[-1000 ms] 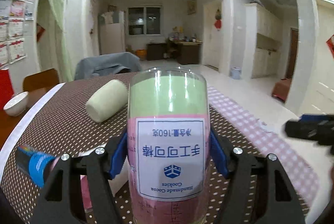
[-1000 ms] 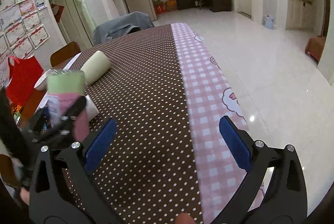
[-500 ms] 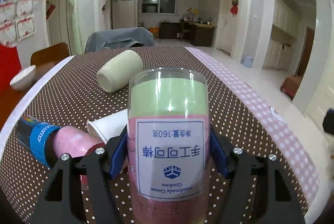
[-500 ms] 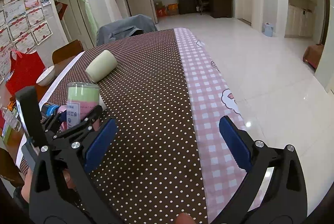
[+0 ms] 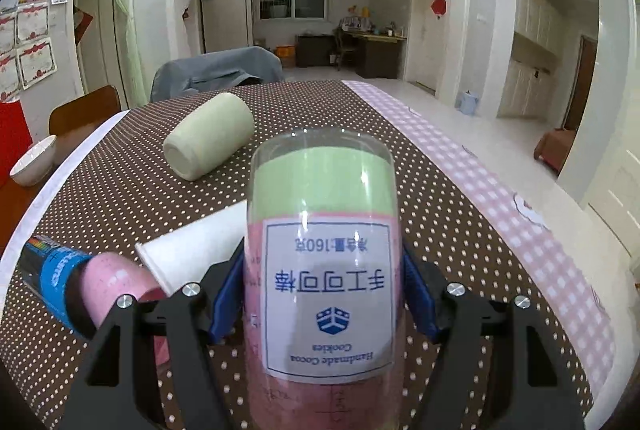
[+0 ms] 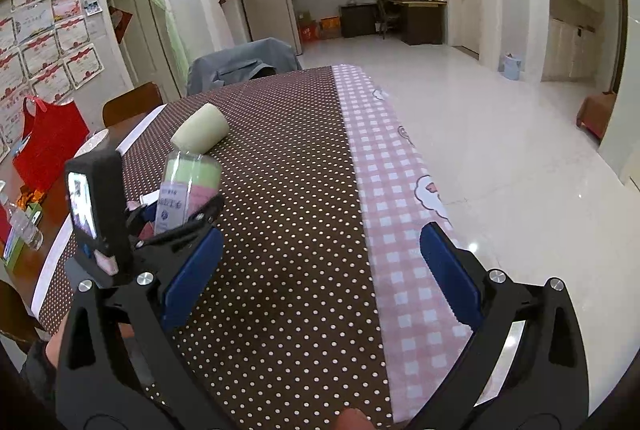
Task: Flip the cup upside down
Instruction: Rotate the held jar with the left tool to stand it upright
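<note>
While your left gripper (image 5: 322, 294) clamps the clear cup (image 5: 322, 270) between its blue pads (image 5: 226, 300), the cup's long axis runs straight out along the fingers and away from your hand, closed end farthest from the tool, label reading inverted in the left wrist view. Pads sit on either flank of the labelled mid-body; the mouth end is hidden below the frame edge, so whether it touches the table (image 5: 460, 222) cannot be told from that view. From the right wrist view the cup (image 6: 188, 189) stands near upright, tilted slightly, closed end up, above the dotted cloth.

Judgement: the flip itself looks essentially done; what remains is setting the mouth down and letting go. That move turns on keeping the axis vertical as you lower.

Clutter: white paper cup (image 5: 196, 250) lies on its side just left of the fingers, almost against the left pad; pink bottle (image 5: 116, 284) further left. Pale green cup (image 5: 208, 135) lies on its side ahead and left, apart. Set down clear of the paper cup.

Your right gripper (image 6: 320, 270) hangs wide open, holding nothing, off to the right of the cup and nearer you. Left hand is the one on the work; right not needed
</note>
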Demonstrator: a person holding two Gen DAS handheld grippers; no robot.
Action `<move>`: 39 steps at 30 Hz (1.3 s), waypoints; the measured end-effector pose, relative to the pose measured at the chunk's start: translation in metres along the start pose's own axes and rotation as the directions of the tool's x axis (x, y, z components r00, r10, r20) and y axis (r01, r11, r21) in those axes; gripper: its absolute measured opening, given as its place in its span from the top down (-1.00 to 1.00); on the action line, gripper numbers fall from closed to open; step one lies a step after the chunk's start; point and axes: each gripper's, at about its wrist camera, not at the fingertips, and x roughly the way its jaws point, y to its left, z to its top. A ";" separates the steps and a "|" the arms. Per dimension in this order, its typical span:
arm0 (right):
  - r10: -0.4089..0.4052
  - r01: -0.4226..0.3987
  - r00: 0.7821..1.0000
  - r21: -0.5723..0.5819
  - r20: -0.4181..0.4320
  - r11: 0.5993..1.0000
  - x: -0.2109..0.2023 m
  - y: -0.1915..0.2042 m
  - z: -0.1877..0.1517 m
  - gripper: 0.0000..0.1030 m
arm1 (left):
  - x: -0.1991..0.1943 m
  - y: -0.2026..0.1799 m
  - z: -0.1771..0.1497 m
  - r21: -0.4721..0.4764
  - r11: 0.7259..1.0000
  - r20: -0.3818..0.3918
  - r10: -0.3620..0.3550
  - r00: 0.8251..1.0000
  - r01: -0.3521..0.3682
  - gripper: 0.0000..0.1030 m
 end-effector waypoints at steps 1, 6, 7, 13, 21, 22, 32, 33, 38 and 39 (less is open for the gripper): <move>0.003 -0.003 1.000 0.001 0.002 1.000 -0.001 0.000 -0.001 -0.88 | -0.003 0.001 -0.002 -0.002 1.000 0.003 0.000 1.000 0.000 -0.33; 0.020 -0.020 1.000 -0.013 0.008 1.000 -0.006 0.005 -0.004 -0.88 | -0.020 0.010 -0.011 -0.053 0.999 0.042 0.000 0.999 0.002 -0.33; 0.024 -0.024 1.000 -0.017 0.009 1.000 -0.007 0.006 -0.004 -0.88 | -0.023 0.012 -0.009 -0.064 0.998 0.057 -0.005 0.998 0.009 -0.33; 0.032 -0.031 0.999 -0.033 0.029 0.999 -0.019 0.010 -0.007 -0.88 | -0.028 0.004 0.011 -0.070 0.997 0.150 -0.020 0.989 0.031 -0.33; 0.006 -0.006 0.999 0.003 0.038 1.000 -0.023 -0.003 -0.008 -0.88 | -0.019 -0.016 0.004 0.005 0.999 0.073 -0.052 0.996 0.051 -0.33; 0.006 -0.006 0.999 0.003 0.039 1.000 -0.023 -0.003 -0.008 -0.88 | -0.019 -0.016 0.002 0.005 0.999 0.069 -0.054 0.996 0.054 -0.33; 0.027 -0.026 0.999 -0.015 0.028 1.000 -0.022 0.005 -0.009 -0.88 | -0.037 -0.002 -0.009 -0.030 0.997 0.054 -0.064 0.996 0.066 -0.33; 0.029 -0.029 0.999 -0.018 0.029 0.999 -0.023 0.006 -0.009 -0.88 | -0.040 -0.002 -0.011 -0.029 0.998 0.046 -0.062 0.997 0.063 -0.33; 0.043 -0.042 0.998 -0.026 0.036 0.999 -0.025 0.011 -0.010 -0.88 | -0.051 0.000 -0.018 -0.021 0.999 0.018 -0.038 0.999 0.038 -0.33; 0.046 -0.045 0.998 -0.026 0.037 0.999 -0.026 0.012 -0.010 -0.88 | -0.052 0.000 -0.020 -0.020 0.999 0.014 -0.035 0.999 0.036 -0.33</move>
